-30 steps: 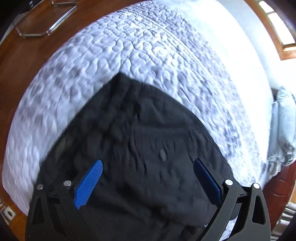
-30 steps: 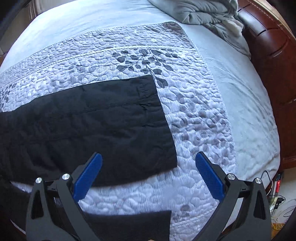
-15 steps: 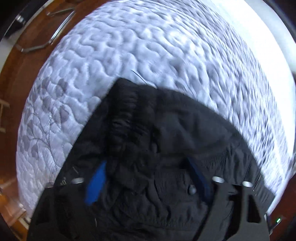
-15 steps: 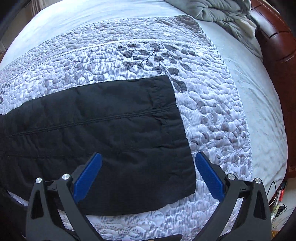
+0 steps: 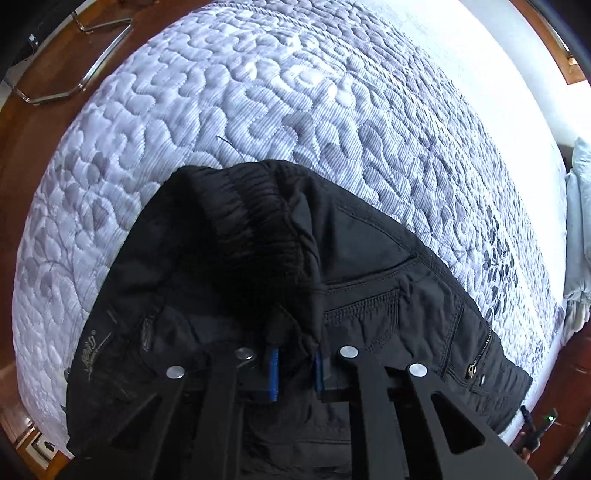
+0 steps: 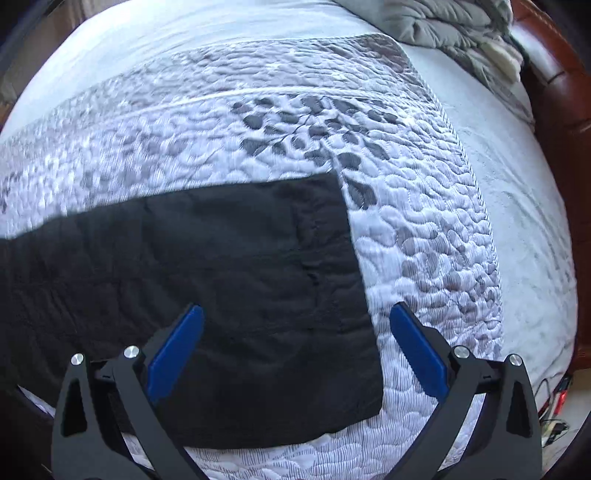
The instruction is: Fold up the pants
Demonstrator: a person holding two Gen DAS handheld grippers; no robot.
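My left gripper (image 5: 294, 363) has just clamped the black pants' (image 5: 258, 258) waistband, bunching it mid-frame on the quilted bedspread (image 5: 295, 92); my right gripper (image 6: 291, 350), jaws spread, hovers over the hem, so folding can begin.

Pants (image 6: 221, 295) lie flat on quilt (image 6: 424, 240). Leg end near right gripper (image 6: 295, 347), pants stretch off to left. Waist end bunched between tips of left gripper (image 5: 295, 369). Blanket (image 6: 443, 29) far right on bed.
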